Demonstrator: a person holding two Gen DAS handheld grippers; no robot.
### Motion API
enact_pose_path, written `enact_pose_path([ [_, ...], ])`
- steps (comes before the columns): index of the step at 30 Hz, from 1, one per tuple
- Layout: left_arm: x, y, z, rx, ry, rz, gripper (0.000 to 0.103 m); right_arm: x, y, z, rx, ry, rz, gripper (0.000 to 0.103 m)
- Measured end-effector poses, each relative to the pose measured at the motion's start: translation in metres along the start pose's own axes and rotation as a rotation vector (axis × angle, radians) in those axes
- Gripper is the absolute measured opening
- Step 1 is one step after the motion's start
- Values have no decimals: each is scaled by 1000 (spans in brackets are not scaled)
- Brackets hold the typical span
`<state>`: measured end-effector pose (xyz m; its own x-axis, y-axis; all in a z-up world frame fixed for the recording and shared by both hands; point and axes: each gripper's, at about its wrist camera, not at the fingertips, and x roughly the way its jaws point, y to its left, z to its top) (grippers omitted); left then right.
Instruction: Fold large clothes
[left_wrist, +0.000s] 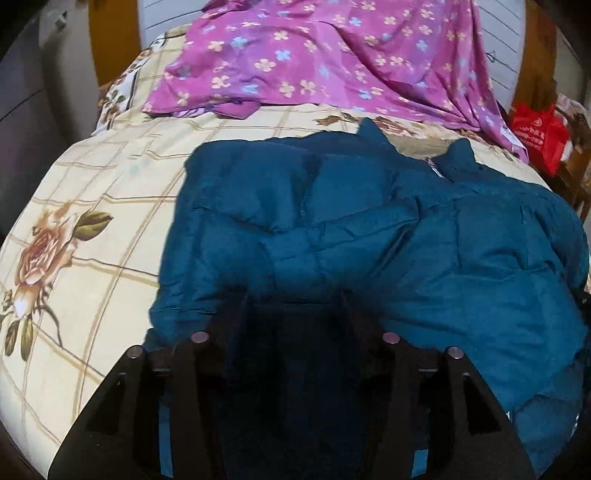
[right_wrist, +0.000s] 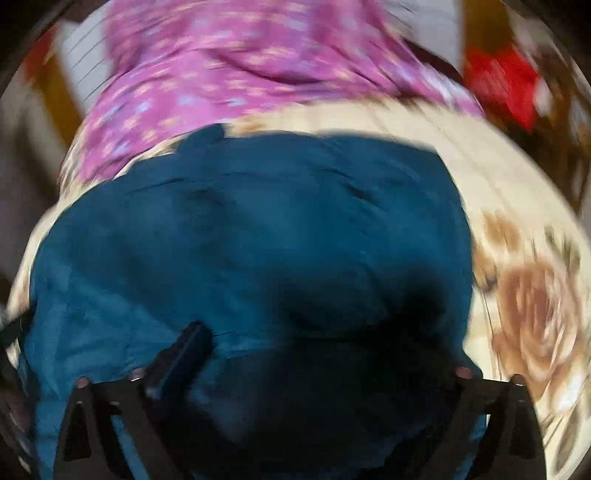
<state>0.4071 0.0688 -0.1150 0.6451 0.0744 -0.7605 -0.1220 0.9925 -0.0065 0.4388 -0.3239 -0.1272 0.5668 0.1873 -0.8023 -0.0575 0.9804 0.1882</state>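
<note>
A large teal puffer jacket (left_wrist: 369, 229) lies spread and rumpled on the bed, zip and collar (left_wrist: 439, 166) at its far edge. My left gripper (left_wrist: 295, 295) hovers over the jacket's near hem. Its dark fingers (left_wrist: 247, 314) stand apart, with only shadowed fabric below the gap and nothing pinched. In the blurred right wrist view the same jacket (right_wrist: 258, 221) fills the middle. My right gripper (right_wrist: 306, 332) is low over it with the jaws spread wide. One finger (right_wrist: 184, 350) shows plainly; the other is lost in dark shadow.
The bed carries a cream sheet (left_wrist: 92, 221) with checks and rose prints, bare to the left of the jacket. A purple flowered cloth (left_wrist: 314, 55) lies across the far end. A red bag (left_wrist: 539, 136) sits beyond the bed's right edge.
</note>
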Motion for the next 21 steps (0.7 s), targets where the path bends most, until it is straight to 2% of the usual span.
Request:
enact_pose_path([
  [2, 1, 1, -4, 0, -18, -10, 50, 0, 0, 3, -22, 34, 0, 101],
  [4, 2, 4, -10, -18, -44, -25, 50, -9, 8, 16, -30, 68, -40, 97],
  [5, 2, 4, -12, -22, -54, -25, 50, -19, 13, 24, -27, 33, -54, 93],
  [7, 1, 2, -12, -15, -56, -12, 50, -45, 23, 40, -13, -95, -45, 93],
  [8, 1, 2, -12, -15, -56, -11, 50, -56, 29, 48, 16, -157, -15, 93],
  [10, 1, 2, -11, -18, -55, -5, 50, -59, 39, 60, 59, -222, 80, 93],
  [11, 1, 2, -11, -16, -54, 0, 50, -50, 48, 64, 41, -222, 107, 94],
  [12, 2, 1, -11, -14, -52, 6, 50, -33, 56, 67, 11, -192, 85, 94],
  [14, 3, 0, -10, -10, -50, 13, 52, 15, 60, 62, -25, -58, 9, 100],
  [15, 3, 0, -10, -10, -50, 13, 52, 33, 59, 57, -40, -15, 6, 103],
  [17, 4, -1, -10, -10, -45, 18, 52, 36, 59, 51, -79, -82, 15, 103],
  [19, 4, -1, -9, -10, -41, 24, 52, 34, 59, 52, -68, -60, 2, 102],
  [21, 5, -1, -9, -13, -39, 29, 52, 21, 66, 56, -51, -45, -51, 101],
])
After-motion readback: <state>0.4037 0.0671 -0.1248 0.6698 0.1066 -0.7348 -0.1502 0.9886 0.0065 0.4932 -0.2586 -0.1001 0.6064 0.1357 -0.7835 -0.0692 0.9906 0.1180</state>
